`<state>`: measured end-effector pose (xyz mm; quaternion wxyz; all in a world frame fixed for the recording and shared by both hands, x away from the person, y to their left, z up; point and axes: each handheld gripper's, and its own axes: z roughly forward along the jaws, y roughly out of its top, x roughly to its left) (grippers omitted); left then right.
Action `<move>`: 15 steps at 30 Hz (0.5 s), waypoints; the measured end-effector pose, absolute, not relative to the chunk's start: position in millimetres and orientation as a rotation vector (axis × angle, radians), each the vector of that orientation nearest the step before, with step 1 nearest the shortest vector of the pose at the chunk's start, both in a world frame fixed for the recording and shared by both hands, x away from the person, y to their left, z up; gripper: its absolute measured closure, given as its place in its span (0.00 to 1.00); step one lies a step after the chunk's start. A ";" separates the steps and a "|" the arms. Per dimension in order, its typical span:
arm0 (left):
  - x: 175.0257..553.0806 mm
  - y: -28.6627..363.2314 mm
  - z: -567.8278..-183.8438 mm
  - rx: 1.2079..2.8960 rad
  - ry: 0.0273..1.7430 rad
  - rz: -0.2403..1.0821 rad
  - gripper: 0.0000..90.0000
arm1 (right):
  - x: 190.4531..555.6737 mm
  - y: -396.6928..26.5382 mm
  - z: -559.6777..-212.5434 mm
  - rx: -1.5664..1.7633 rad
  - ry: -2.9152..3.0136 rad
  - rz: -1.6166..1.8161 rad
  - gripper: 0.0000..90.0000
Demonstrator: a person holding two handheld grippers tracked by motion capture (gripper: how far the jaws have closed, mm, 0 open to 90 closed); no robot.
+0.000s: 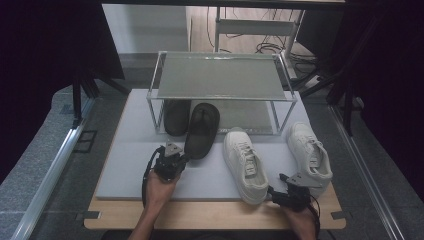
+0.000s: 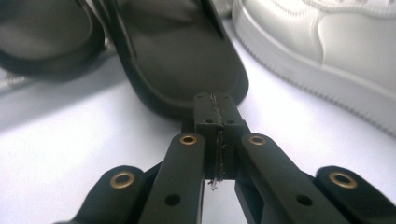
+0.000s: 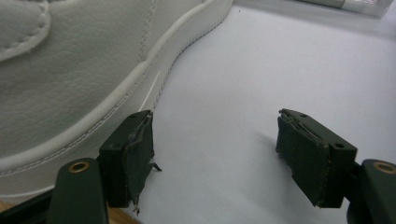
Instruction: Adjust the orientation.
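We note the left gripper (image 1: 176, 156) at lower centre-left of the high view, its jaws pressed flat together with nothing between them, tips right at the heel of the dark slipper (image 1: 202, 130). That slipper lies at frame centre on the white mat (image 1: 130, 165), toe toward the metal rack (image 1: 220, 80). The right gripper (image 1: 278, 194), lower right, stands with jaws apart, one pad against the heel of the white sneaker (image 1: 245, 162).
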<state>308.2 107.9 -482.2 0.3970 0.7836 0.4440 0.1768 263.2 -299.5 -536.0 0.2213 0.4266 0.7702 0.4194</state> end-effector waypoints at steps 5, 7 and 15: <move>306.7 103.1 -490.3 2.013 1.117 0.443 1.00 | 263.2 -299.5 -536.0 1.180 2.128 1.159 0.31; 308.6 100.6 -492.3 2.020 1.116 0.446 1.00 | 263.2 -299.5 -536.0 1.180 2.129 1.159 0.31; 322.1 90.9 -496.5 2.031 1.106 0.437 1.00 | 263.2 -299.5 -536.0 1.180 2.128 1.159 0.31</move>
